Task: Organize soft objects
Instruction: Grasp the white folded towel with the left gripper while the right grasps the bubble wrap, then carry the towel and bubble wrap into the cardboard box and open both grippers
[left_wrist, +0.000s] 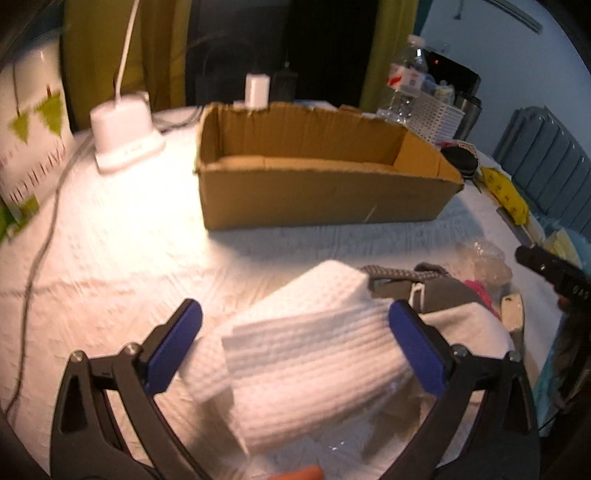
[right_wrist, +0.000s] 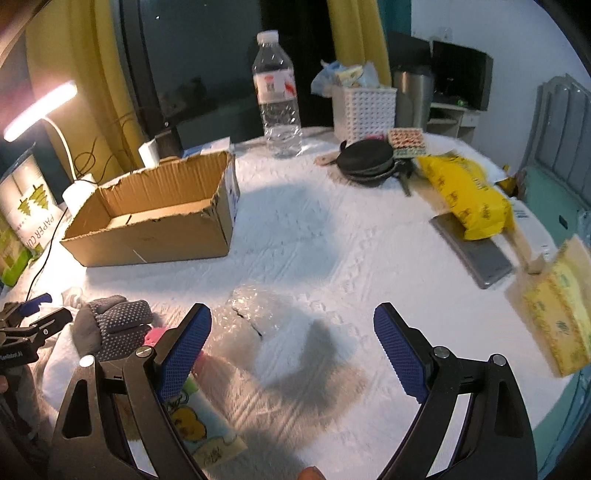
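On the white-covered table (left_wrist: 110, 240), in my left wrist view, my left gripper (left_wrist: 295, 343) spreads wide around a folded white waffle-textured cloth (left_wrist: 303, 362), ribbed and thick; its right pad seems to touch the cloth. An open cardboard box (left_wrist: 321, 173) sits beyond. In my right wrist view, my right gripper (right_wrist: 291, 350) gapes wide over crinkled clear plastic wrap (right_wrist: 255, 314). A grey dotted glove (right_wrist: 118, 321) lies left.

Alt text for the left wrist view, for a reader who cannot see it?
The open left gripper straddles a folded white waffle-weave cloth on a white-covered table. An empty cardboard box sits beyond, with a grey dotted glove to the right.
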